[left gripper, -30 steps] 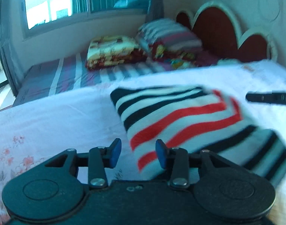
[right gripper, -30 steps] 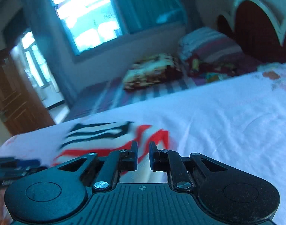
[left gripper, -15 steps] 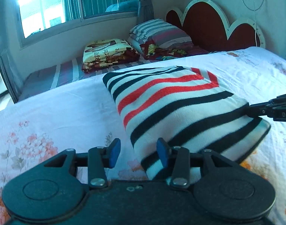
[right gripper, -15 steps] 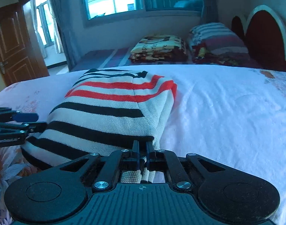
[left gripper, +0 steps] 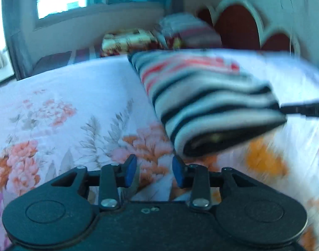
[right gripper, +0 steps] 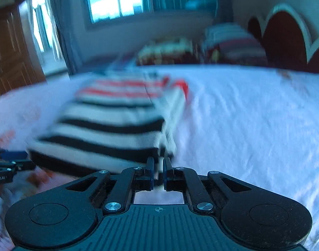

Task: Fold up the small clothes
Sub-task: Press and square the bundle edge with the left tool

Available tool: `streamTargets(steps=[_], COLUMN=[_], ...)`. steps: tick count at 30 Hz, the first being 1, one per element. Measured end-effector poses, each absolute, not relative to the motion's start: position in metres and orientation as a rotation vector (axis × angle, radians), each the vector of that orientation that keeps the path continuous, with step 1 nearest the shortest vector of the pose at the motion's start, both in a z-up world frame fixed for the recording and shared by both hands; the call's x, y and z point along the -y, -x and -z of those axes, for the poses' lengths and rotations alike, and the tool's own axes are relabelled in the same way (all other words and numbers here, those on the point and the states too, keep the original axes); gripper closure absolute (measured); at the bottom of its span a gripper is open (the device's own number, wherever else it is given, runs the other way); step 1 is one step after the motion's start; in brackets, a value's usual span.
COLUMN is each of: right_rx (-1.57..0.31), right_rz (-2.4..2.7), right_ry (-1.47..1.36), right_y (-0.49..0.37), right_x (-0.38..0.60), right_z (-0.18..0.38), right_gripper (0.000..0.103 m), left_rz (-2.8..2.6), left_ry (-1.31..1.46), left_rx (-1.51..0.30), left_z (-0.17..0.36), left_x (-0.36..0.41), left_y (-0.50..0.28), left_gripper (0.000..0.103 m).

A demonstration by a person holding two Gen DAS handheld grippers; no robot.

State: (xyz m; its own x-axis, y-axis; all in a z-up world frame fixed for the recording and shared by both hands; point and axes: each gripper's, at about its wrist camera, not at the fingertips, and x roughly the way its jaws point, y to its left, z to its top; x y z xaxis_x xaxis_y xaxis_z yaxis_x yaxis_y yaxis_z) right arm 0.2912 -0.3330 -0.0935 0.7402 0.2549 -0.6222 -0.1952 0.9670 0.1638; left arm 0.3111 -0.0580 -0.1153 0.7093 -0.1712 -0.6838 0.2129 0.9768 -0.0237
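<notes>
now the striped top (left gripper: 203,96), folded into a thick pad of black, white and red bands, lies on the floral sheet (left gripper: 61,113). at its near right corner the right gripper (right gripper: 158,174) has its jaws nearly closed, having just narrowed, with a bit of the knit edge pinched between them. the left gripper (left gripper: 154,172) sits just short of the top's near left corner, jaws apart with only sheet between. pillows (left gripper: 186,33) lie beyond, by a red headboard (left gripper: 236,29).
</notes>
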Motion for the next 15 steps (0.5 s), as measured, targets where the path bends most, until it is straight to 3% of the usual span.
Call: streamTargets(steps=[5,7,8,10,15], right_rx=[-0.640,-0.681,-0.740,-0.800,-0.712], right_rz=[-0.296,-0.304,-0.281,-0.271,-0.280], right_ry=[-0.064,-0.047,-0.026,-0.020,-0.057], right_y=[-0.288,-0.294,-0.301,-0.308,-0.295], right_x=[0.315,0.306,0.301,0.298,0.301], right_z=[0.072,0.080,0.091,0.113,0.088], right_gripper=[0.097,0.097,0.097,0.097,0.097], left_rz=[0.233,0.267,0.295,0.284,0.277], left_ry=[0.009,-0.002,0.045,0.075,0.072], left_rx=[-0.665,-0.797,-0.873,-0.869,-0.795], left_z=[0.088,0.100,0.112,0.123,0.104], left_x=[0.061,0.075,0.077,0.078,0.072], left_y=[-0.319,-0.333,-0.339,-0.336,-0.313], left_gripper=[0.065,0.072,0.083,0.081,0.083])
